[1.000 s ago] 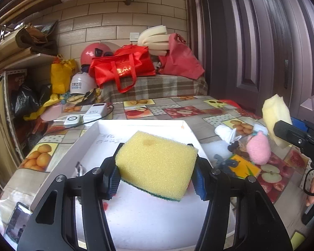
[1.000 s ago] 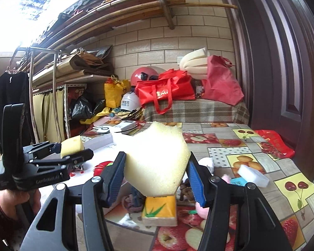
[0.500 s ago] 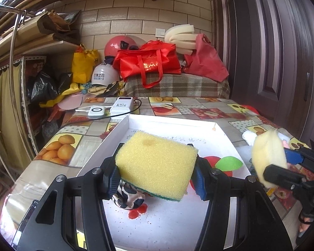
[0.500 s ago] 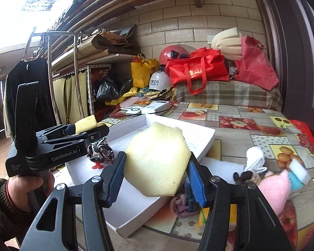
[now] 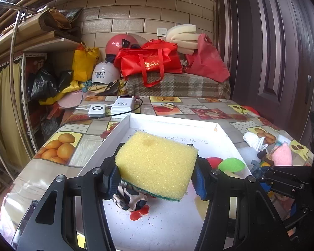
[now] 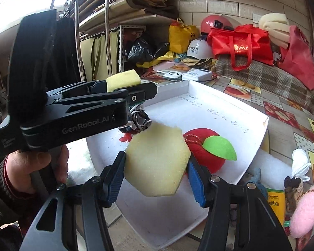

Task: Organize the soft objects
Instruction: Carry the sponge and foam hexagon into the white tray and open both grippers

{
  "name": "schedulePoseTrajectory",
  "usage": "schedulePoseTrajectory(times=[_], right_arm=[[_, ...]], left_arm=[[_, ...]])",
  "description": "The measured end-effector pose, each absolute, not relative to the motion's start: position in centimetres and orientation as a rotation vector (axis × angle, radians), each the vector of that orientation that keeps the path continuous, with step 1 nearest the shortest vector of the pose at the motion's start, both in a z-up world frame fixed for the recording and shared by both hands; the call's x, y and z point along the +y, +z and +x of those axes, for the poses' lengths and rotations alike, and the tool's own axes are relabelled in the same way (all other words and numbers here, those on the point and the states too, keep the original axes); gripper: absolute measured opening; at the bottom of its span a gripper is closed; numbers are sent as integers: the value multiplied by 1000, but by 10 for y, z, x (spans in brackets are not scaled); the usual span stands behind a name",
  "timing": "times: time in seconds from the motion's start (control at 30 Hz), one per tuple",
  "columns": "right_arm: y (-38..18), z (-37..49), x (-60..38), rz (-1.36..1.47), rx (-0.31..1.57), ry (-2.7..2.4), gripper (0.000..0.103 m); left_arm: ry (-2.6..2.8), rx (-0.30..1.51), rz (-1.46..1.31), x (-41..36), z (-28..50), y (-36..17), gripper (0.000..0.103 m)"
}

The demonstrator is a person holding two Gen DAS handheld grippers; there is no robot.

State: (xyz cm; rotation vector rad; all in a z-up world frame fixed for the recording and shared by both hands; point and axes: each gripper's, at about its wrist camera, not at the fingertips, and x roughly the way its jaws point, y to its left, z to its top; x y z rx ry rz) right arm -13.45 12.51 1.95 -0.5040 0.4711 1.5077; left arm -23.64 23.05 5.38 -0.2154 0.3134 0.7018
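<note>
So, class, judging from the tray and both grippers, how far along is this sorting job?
Done: red apple toy and patterned cloth lie in the white tray. In hand: yellow sponge, pale foam piece. Left: pink plush, white cloth on the table.

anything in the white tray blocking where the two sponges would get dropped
Partly. A black-and-white cloth toy lies under the yellow sponge, and a red plush apple sits just behind the pale foam piece. The rest of the white tray looks free.
</note>
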Motion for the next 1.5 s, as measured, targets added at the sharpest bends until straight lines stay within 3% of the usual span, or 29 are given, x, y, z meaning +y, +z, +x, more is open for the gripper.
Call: schedulePoseTrajectory(times=[0.33,0.87,0.97,1.0,1.2,1.27,1.5], right_arm=[[25,-76,150,-386,532,1256,56],[35,-106,141,-388,409,1308,59],[35,-108,142,-401,398,1306,67],[34,-109,143,-407,391,1299,78],[36,-107,139,-386,375,1267,92],[36,-109,138,-384,367,1263,103],[37,-115,136,-389,335,1260,103]], left_arm=[[717,333,-239,233,-233,52,57],[746,445,-278,256,-203,43,58],[759,442,-252,253,-203,44,62],[772,438,-245,252,-203,45,64],[813,385,-254,251,-214,48,103],[820,376,-245,249,-215,49,103],[841,318,-234,244,-225,53,103]])
